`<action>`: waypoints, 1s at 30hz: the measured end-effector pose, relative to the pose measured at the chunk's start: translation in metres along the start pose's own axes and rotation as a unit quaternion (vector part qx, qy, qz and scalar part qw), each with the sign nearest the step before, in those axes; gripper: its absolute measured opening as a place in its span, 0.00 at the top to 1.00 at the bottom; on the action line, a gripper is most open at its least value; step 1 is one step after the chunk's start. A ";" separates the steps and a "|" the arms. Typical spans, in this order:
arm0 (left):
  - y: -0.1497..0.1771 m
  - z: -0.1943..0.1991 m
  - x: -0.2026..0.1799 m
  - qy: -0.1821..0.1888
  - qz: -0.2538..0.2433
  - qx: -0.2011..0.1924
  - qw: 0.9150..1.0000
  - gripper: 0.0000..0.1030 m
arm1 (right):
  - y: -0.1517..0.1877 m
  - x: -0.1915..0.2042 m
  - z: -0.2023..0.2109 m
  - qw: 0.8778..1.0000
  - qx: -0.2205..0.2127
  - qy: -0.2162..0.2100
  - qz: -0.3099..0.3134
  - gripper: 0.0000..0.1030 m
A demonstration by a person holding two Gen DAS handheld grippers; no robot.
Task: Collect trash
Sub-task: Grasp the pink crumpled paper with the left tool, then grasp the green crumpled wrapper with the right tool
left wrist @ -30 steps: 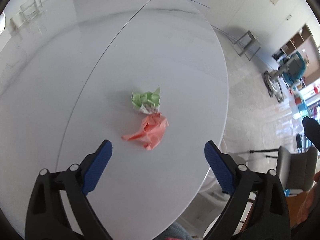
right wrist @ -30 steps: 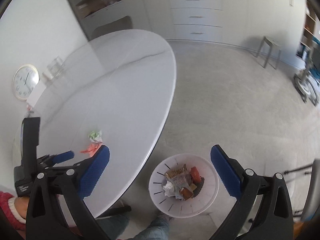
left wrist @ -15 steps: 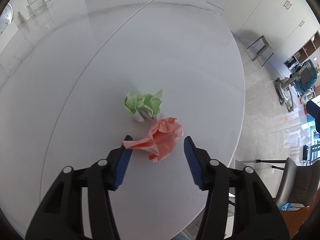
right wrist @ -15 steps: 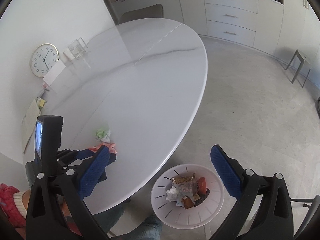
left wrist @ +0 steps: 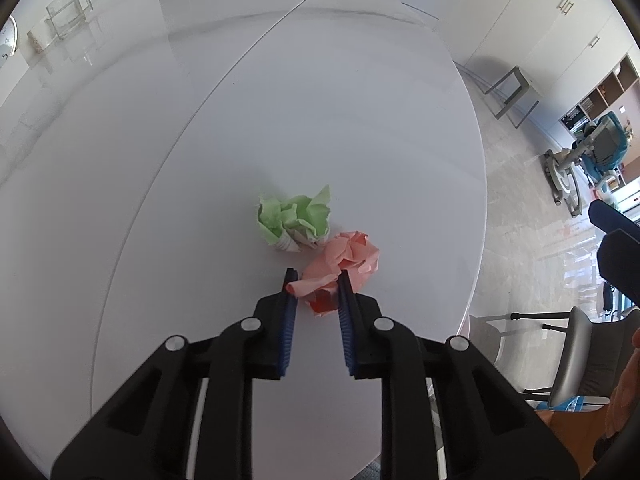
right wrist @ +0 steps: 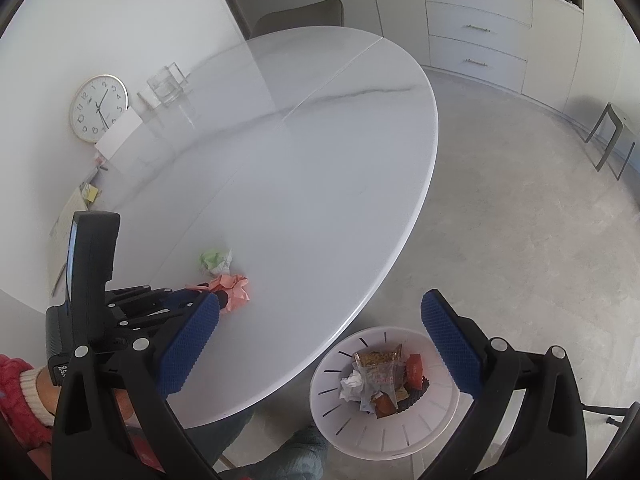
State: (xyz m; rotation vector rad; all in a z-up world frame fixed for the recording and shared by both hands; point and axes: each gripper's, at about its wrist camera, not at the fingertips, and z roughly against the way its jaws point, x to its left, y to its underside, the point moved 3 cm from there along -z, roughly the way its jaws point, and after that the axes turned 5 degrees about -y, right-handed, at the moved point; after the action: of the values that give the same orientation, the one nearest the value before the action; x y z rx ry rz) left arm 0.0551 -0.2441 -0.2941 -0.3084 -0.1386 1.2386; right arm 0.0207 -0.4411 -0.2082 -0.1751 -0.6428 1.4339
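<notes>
A crumpled pink paper [left wrist: 344, 264] lies on the white oval table [left wrist: 360, 128], touching a crumpled green paper [left wrist: 296, 220] behind it. My left gripper [left wrist: 316, 280] is shut on the near part of the pink paper, which rests on the table. In the right wrist view the pink paper [right wrist: 234, 286], the green paper [right wrist: 216, 262] and the left gripper [right wrist: 200, 290] show at the left. My right gripper [right wrist: 320, 320] is open and empty, held off the table's edge above a white trash bin [right wrist: 440, 424] holding several wrappers.
A glass container [left wrist: 68, 12] stands at the table's far left edge, with a clock [right wrist: 98, 108] and papers beside it. A stool [left wrist: 508, 96] and a grey chair [left wrist: 580, 356] stand on the floor to the right. Cabinets line the far wall.
My left gripper moved forward to the pink paper and closed on it. My right gripper swung a little, keeping the bin below it, and stayed open.
</notes>
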 end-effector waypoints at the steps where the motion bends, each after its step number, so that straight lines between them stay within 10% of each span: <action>1: -0.001 0.001 0.000 0.001 -0.001 0.001 1.000 0.81 | 0.000 0.001 -0.001 1.000 0.001 -0.001 0.000 0.03; 16: -0.006 0.026 0.031 -0.004 -0.008 -0.007 1.000 0.81 | 0.000 0.034 -0.031 0.999 0.031 -0.021 0.039 0.03; 30: 0.000 0.047 0.094 -0.004 0.011 -0.015 1.000 0.81 | 0.006 0.106 -0.102 0.991 0.070 -0.041 0.109 0.29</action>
State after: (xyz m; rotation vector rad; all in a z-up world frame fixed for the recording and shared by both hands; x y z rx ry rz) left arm 0.0726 -0.1475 -0.2550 -0.3310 -0.1617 1.2612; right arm 0.0682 -0.3126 -0.2626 -0.0777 -0.5997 1.6984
